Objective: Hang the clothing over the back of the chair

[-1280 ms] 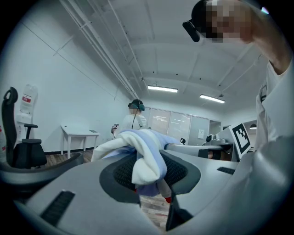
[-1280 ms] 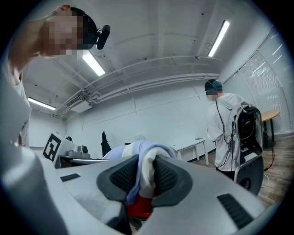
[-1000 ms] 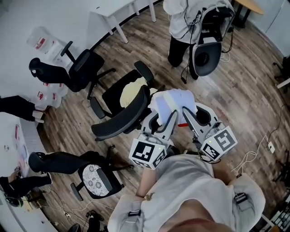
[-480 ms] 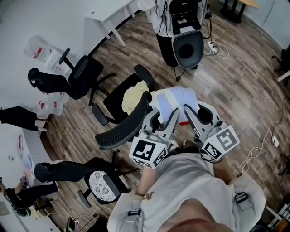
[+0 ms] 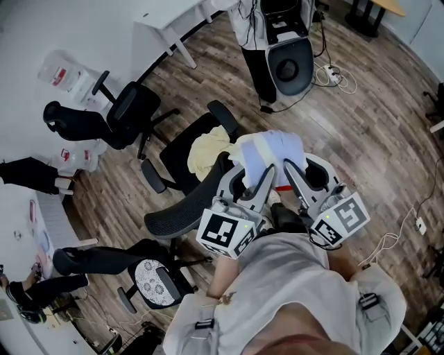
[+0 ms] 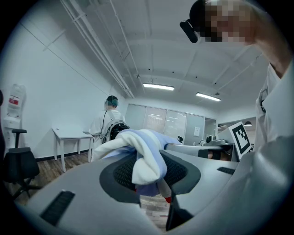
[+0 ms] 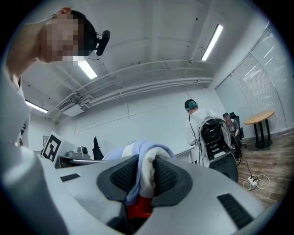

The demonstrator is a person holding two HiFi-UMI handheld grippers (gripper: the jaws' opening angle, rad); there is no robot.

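Head view, item list.

- Clothing: white and pale blue, bunched. It sits at frame centre, held up off the floor between both grippers and just right of the top end of the chair back. Whether it touches the back cannot be told.
- Left gripper: points toward the top of the frame, with its marker cube near the person's chest.
- Right gripper: lies close beside the left one and roughly parallel to it. Its marker cube is at centre right.
- Chair: black mesh, left of centre, with its back nearest the person. A yellow cloth lies on the seat.
- Second chair: black, upper left.
- Third chair: lower left, with a patterned seat.
- Worktop: white, at the top left.
- Second person: at the top centre edge, in white, with dark gear in front.
- Floor: wood planks, with cables at the right edge.

Left gripper view.
- Left gripper: the fingers are set narrow and clamped on a fold of the clothing, which bulges up over the pads.
- The second person stands by the worktop at mid left.

Right gripper view.
- Right gripper: the fingers are set narrow and pinch a strip of the clothing between the pads.
- The second person stands at right.
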